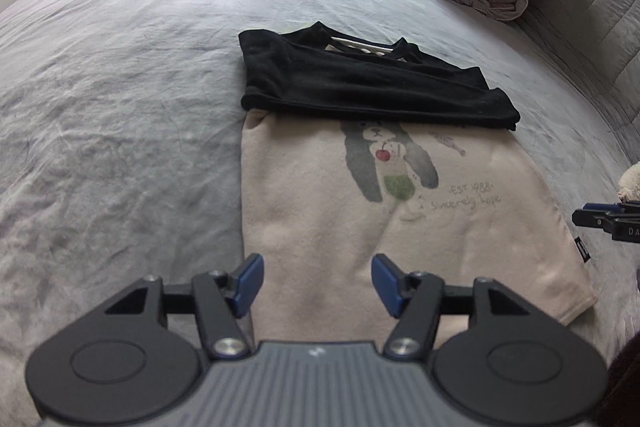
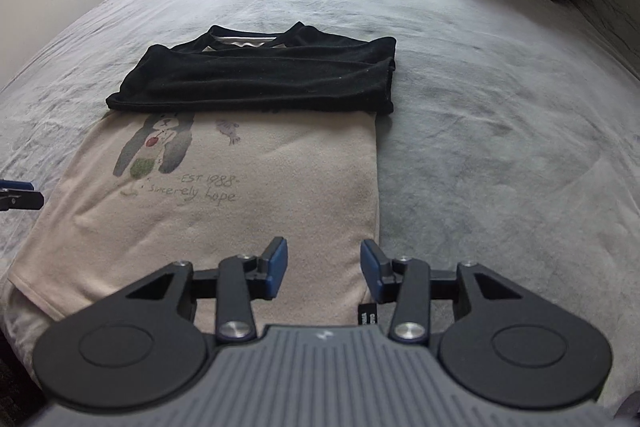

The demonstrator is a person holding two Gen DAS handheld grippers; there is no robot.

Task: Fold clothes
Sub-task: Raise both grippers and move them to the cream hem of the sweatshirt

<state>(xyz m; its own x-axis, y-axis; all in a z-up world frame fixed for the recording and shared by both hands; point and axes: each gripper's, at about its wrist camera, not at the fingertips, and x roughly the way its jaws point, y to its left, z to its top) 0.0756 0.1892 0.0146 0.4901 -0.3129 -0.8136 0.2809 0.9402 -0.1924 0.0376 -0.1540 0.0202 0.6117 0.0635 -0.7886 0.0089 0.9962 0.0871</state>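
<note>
Through the left wrist view, your left gripper (image 1: 318, 283) hung open and empty over the near hem of the cream shirt (image 1: 360, 227), whose black sleeves (image 1: 360, 87) were folded across its far end on the bed (image 1: 120, 87). From the right wrist view, your right gripper (image 2: 324, 267) stood open and empty over the shirt's right edge (image 2: 374, 187); a shallow pinch there could have caught one layer only and skewed the fold, though bare bedding lay wide on both sides.
</note>
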